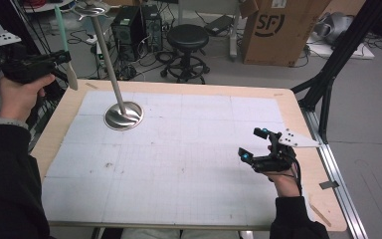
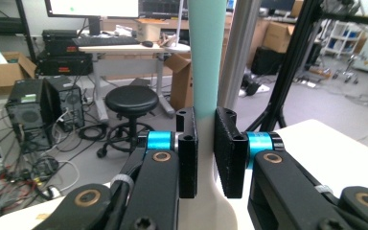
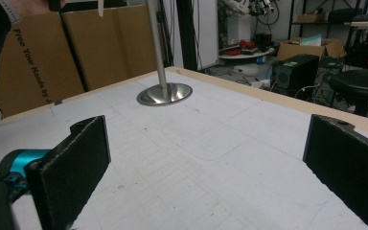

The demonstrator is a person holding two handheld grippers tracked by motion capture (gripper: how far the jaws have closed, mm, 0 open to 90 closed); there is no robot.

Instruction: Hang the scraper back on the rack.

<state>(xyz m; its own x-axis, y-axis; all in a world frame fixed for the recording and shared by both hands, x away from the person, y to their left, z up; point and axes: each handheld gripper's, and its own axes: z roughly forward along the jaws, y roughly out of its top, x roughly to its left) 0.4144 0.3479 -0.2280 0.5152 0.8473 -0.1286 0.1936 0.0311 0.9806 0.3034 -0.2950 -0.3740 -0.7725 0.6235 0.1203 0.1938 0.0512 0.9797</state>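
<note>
A cluttered workshop surrounds a wooden table topped with a white gridded mat (image 1: 179, 164). From above, the left gripper (image 1: 62, 59) holds a mint-and-cream spatula (image 1: 65, 50) upright, near a steel stand with a round base (image 1: 123, 115). The left gripper view shows jaws clamping it. The right gripper (image 3: 201, 167) hovers wide open; hanging likely comes next

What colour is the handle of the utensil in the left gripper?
Pale teal; the utensil shows best in the left gripper view.
</note>
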